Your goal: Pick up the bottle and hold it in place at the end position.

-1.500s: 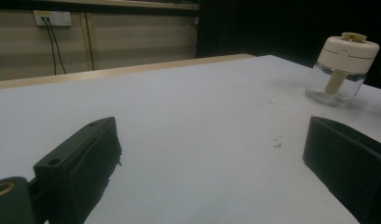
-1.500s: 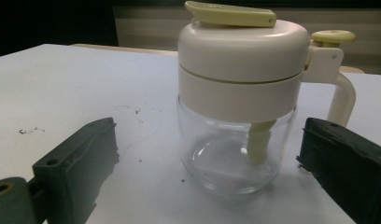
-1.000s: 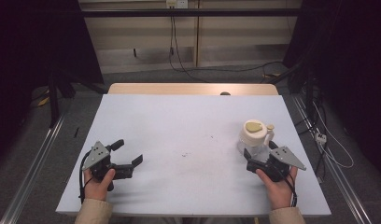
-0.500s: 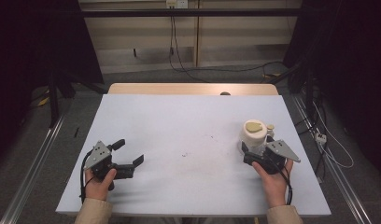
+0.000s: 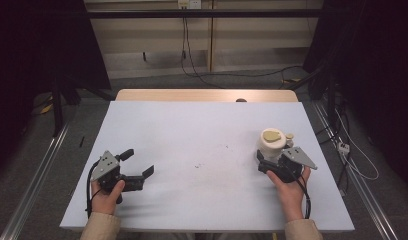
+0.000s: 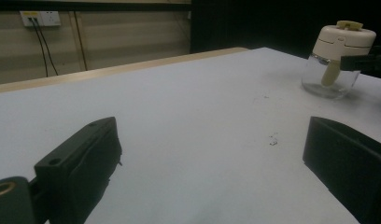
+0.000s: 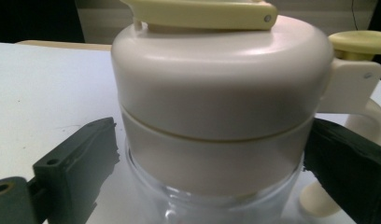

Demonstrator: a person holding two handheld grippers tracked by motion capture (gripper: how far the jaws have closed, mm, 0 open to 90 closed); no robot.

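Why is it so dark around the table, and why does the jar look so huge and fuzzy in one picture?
In the high view, light falls on the white table while the room's sides stay black. In the right gripper view, the jar sits very close to the camera, so it looks huge and a bit soft. In the left gripper view it is small, far off and dim.

Left claw (image 5: pixel 140 165) and right claw (image 5: pixel 262 159), both jaws spread wide.

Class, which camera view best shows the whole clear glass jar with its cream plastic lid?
The left gripper view: the clear glass jar with its cream plastic lid shows whole, side-on. The right gripper view crops it close between the jaws. The high view shows mostly its lid, small.
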